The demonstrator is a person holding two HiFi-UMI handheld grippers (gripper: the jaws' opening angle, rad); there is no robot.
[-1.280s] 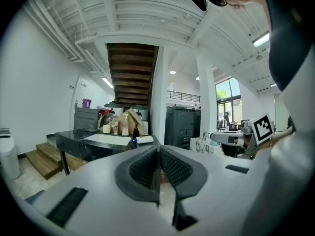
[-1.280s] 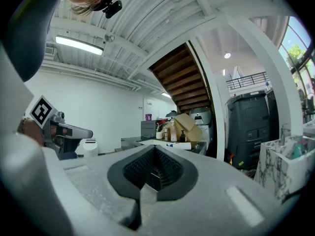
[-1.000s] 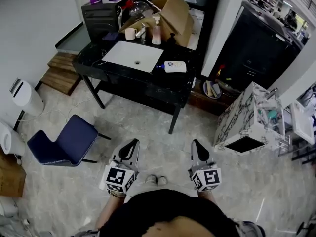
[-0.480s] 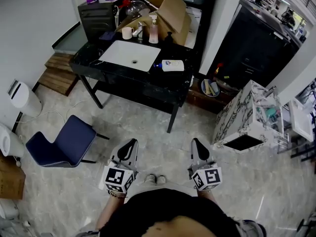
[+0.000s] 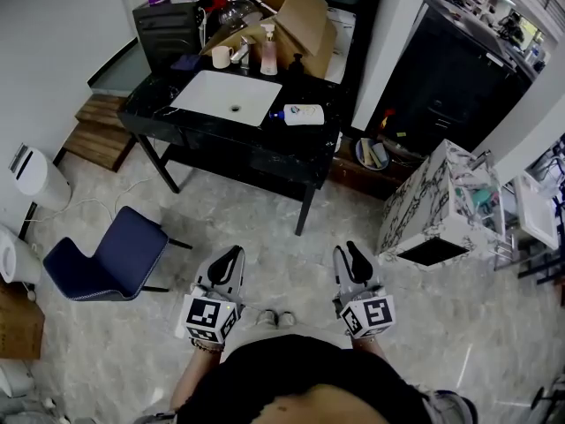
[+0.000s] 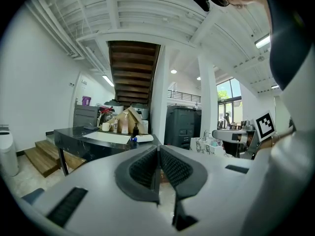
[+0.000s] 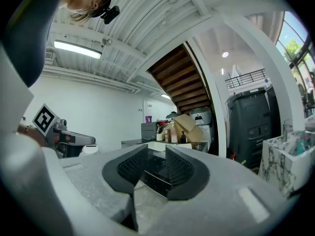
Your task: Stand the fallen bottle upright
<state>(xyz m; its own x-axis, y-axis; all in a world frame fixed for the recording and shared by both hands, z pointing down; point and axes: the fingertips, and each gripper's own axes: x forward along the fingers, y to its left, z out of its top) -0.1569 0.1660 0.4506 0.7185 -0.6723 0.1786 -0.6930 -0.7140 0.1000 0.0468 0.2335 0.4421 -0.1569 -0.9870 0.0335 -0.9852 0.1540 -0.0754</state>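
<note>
A white bottle with a blue cap (image 5: 300, 115) lies on its side on the black table (image 5: 221, 141), just right of the white sink basin (image 5: 231, 97). The left gripper view also shows the bottle (image 6: 143, 138), far ahead. Both grippers hang near the person's waist over the floor, well short of the table. My left gripper (image 5: 228, 256) (image 6: 157, 152) is shut, its pads touching with nothing between them. On my right gripper (image 5: 349, 253) (image 7: 156, 155) the jaws are opening; a narrow gap shows and it is empty.
A pump bottle (image 5: 267, 56), a mug (image 5: 221, 57) and a cardboard box (image 5: 300, 20) stand at the table's back. A blue chair (image 5: 110, 259) sits left on the floor, with a marble-patterned cabinet (image 5: 441, 206) to the right, wooden steps (image 5: 93, 131) and a white bin (image 5: 35, 173).
The right gripper's jaws have parted slightly. Both hands stay where they were; the head view has shifted a little, so the table sits slightly higher and further left.
</note>
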